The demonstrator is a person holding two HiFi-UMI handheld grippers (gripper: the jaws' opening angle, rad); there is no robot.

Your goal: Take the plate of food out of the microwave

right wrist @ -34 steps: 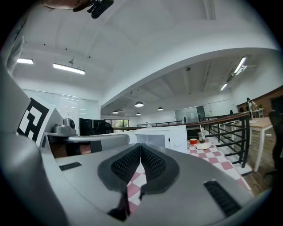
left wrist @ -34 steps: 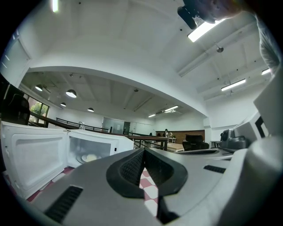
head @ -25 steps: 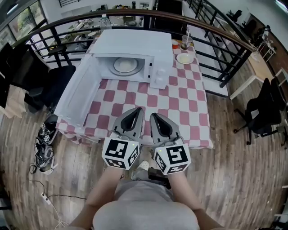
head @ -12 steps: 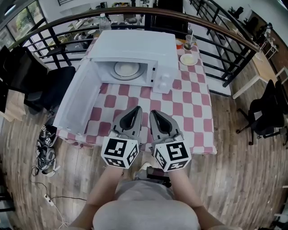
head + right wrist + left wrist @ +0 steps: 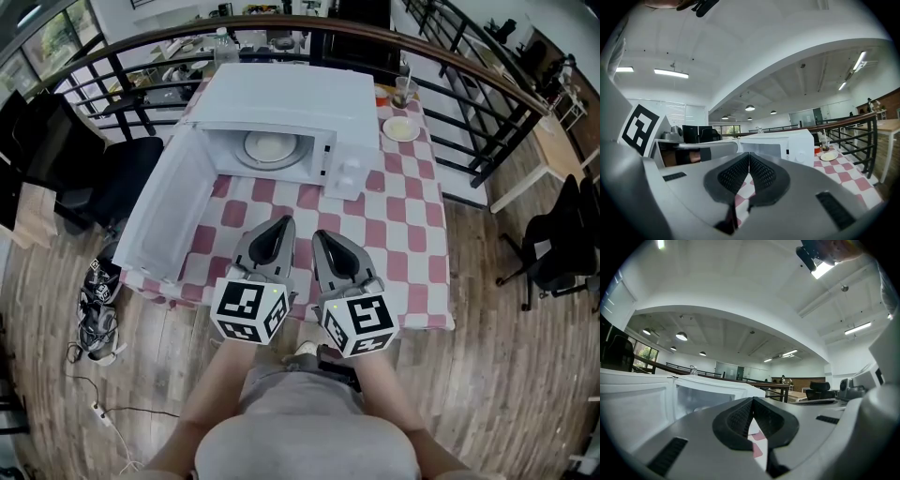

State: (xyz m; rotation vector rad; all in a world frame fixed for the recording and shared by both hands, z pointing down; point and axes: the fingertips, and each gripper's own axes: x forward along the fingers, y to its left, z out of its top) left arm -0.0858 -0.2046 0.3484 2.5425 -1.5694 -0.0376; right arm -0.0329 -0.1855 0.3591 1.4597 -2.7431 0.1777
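Now the left gripper (image 5: pixel 282 227) and the right gripper (image 5: pixel 322 238) have their ribbed black pads pressed together, empty. Well ahead of the fingertips, the round white plate (image 5: pixel 270 147) lies inside the boxy white microwave (image 5: pixel 281 94), its door (image 5: pixel 169 211) open, on checked cloth (image 5: pixel 394 220).

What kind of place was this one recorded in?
Probably an open-plan office mezzanine: a curved black metal railing with a wooden top rail runs behind the red-and-white checked table, and a black office chair stands on the wood floor.
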